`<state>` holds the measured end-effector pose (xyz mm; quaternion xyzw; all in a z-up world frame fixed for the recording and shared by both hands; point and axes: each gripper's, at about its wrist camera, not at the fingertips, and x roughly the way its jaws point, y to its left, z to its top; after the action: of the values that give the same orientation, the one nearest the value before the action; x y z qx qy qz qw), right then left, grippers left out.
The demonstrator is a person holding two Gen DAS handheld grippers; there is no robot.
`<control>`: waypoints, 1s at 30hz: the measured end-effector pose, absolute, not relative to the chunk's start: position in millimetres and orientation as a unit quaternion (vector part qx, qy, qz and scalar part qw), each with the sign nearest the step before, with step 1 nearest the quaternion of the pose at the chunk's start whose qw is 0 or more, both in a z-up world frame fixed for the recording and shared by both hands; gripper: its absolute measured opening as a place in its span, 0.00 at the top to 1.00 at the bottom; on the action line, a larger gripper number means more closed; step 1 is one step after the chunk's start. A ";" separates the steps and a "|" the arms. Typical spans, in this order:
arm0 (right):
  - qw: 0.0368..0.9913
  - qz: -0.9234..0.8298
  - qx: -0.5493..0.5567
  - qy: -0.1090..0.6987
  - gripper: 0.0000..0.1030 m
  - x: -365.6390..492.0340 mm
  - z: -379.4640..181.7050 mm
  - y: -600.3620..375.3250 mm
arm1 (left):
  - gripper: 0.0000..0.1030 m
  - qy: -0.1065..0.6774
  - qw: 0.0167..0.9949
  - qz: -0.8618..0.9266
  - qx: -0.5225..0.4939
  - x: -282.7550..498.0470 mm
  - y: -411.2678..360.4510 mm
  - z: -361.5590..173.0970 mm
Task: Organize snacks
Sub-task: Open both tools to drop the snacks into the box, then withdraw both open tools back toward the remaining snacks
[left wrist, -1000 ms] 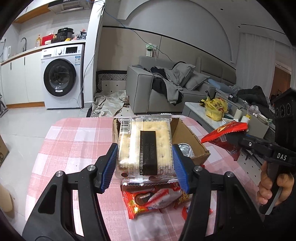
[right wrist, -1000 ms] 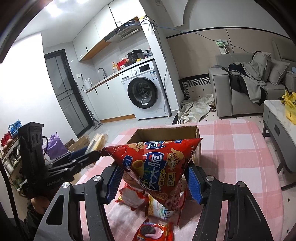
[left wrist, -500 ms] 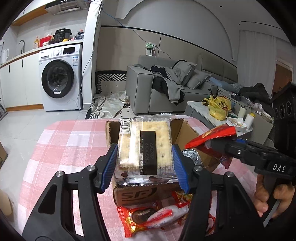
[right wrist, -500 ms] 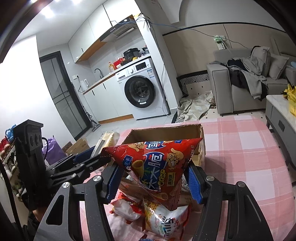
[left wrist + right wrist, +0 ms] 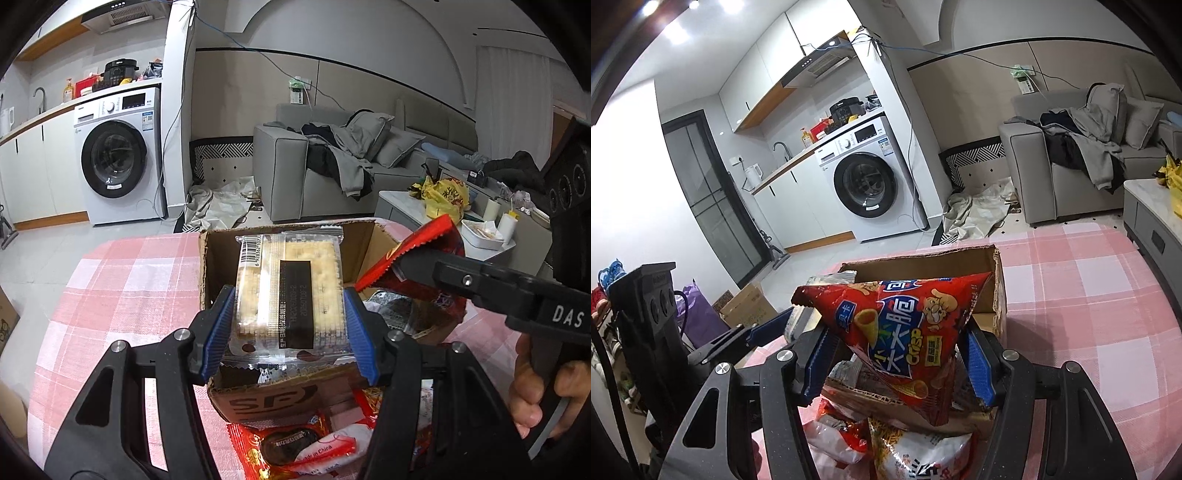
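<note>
Blue ribbed pads of the left gripper [image 5: 290,325] press on both long sides of a clear cracker pack [image 5: 291,291], jaws partway apart and clamped on it. That pack hangs above the open cardboard box [image 5: 269,400], over its near-left part. The right gripper [image 5: 899,363] pinches a red crisp bag [image 5: 905,332] between its pads, the bag's lower half squeezed narrow and its wide top fanned out above the jaws. The bag sits over the box's near edge, at its right side in the left wrist view. A hand [image 5: 543,391] grips the right tool's handle.

Inside the box, a dark foil-wrapped packet [image 5: 397,310] shows on the floor below the red bag; the rest of the contents is hidden. The box stands on a table with a pink checked cloth [image 5: 122,284], towards its near edge. More snack packets [image 5: 295,448] lie loose on the cloth between the box and the near edge, touching the box's front wall
</note>
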<state>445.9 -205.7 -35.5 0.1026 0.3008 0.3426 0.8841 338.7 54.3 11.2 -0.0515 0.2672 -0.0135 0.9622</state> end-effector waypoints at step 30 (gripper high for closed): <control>0.890 0.322 0.082 0.311 0.00 433.3 -33.0 -225.3 | 0.00 0.280 0.958 0.000 -0.063 322.4 58.6 11.3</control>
<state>433.3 -225.3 -33.0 0.0815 0.3112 0.3222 0.8903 322.4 58.6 11.3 -0.0627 0.2799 -0.0004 0.9580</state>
